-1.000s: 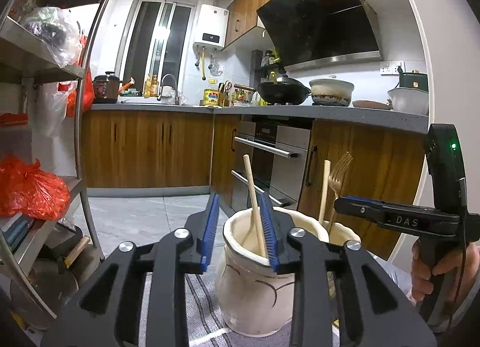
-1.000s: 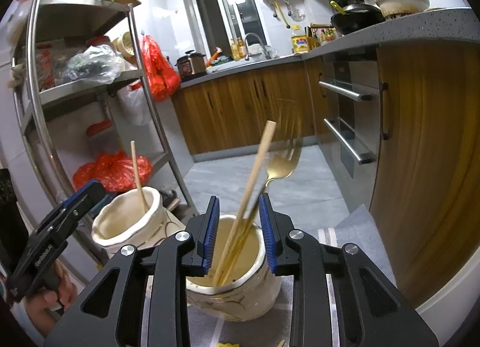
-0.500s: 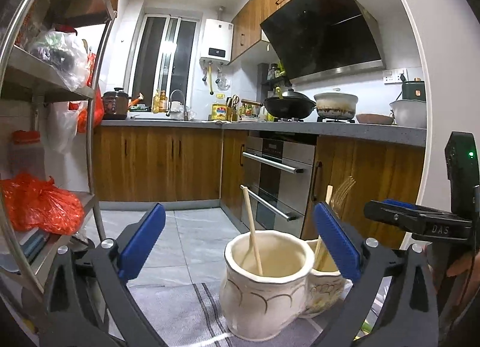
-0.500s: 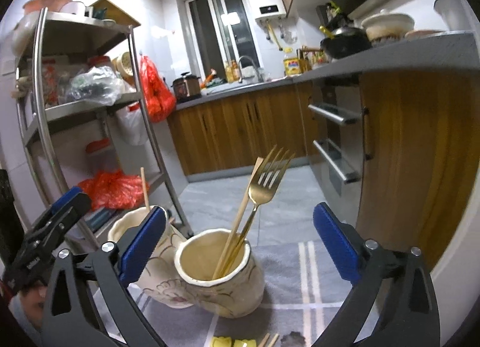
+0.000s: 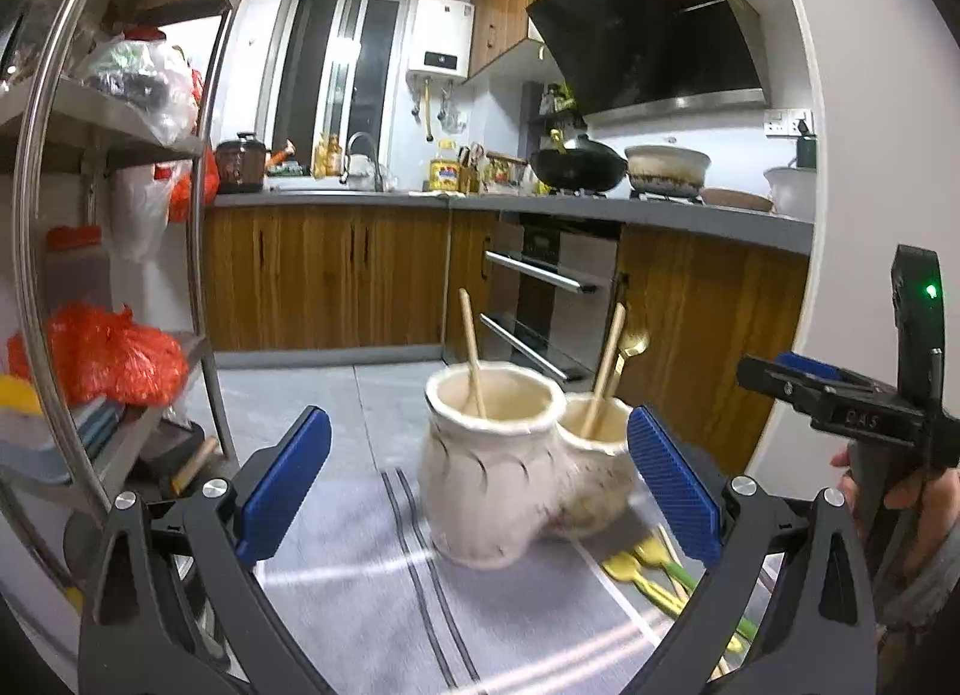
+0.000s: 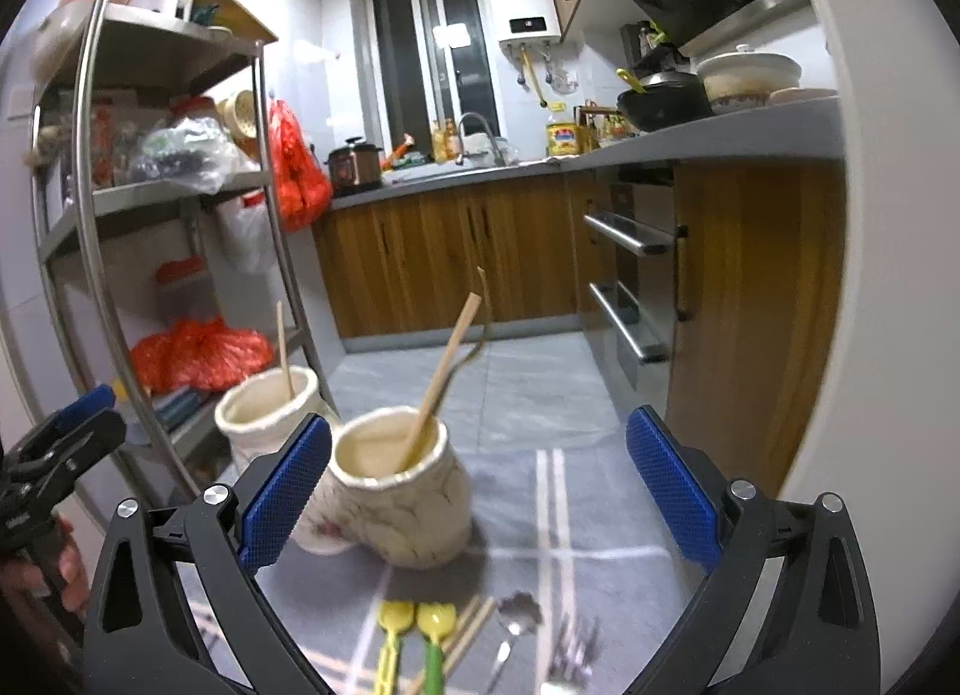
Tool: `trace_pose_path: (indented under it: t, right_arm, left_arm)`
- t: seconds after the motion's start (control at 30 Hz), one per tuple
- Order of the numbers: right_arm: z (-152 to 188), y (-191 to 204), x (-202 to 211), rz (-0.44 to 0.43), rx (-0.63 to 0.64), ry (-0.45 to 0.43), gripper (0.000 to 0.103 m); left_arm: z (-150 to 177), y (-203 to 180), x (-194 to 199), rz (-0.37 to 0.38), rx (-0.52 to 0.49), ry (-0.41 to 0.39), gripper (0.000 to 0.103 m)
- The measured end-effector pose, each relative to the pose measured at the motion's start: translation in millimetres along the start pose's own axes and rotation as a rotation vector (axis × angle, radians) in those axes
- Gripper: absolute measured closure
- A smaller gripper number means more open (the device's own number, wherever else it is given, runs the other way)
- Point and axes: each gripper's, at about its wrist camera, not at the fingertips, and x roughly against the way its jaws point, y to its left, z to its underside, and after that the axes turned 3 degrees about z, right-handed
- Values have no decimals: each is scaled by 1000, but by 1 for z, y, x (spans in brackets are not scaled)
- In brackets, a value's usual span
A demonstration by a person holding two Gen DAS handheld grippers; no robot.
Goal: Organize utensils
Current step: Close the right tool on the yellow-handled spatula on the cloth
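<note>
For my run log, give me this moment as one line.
left gripper: open, empty | right gripper: open, empty | jars: one chopstick in each, fork in one | loose utensils on mat

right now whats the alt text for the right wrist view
Two cream pots stand side by side on a grey striped cloth, a chopstick leaning in the nearer one. The right gripper is open; plastic spoons lie in front.

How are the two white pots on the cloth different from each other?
The left pot holds only one chopstick, while the right pot holds a chopstick and a gold fork. In the left wrist view the left pot looks taller and wider, though it is also nearer that camera. Both are cream, ribbed, bulging ceramic pots, standing upright side by side on the grey striped cloth.
</note>
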Motion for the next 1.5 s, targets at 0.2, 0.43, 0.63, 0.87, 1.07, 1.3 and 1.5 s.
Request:
trace_pose_path:
  t: [0.2, 0.43, 0.63, 0.87, 1.07, 1.3, 1.5]
  right_arm:
    - [21, -9, 7, 45, 12, 68, 5]
    - [49, -23, -3, 120, 0, 205, 5]
    - [68, -32, -7, 138, -10, 291, 5]
    - [80, -17, -13, 100, 51, 341, 8]
    - [84, 9, -20, 25, 120, 369, 20]
    - [86, 45, -20, -104, 176, 402, 59]
    - [95, 69, -33, -114, 246, 467, 76]
  left_arm:
    - [27, -14, -2, 15, -12, 72, 5]
    - [49, -25, -8, 41, -58, 125, 5]
    - [56, -25, -13, 61, -51, 173, 5]
    - [61, -29, -14, 66, -75, 199, 5]
    - [64, -32, -17, 70, -82, 215, 5]
    - [62, -25, -20, 68, -47, 224, 6]
    - [64, -23, -21, 71, -40, 232, 6]
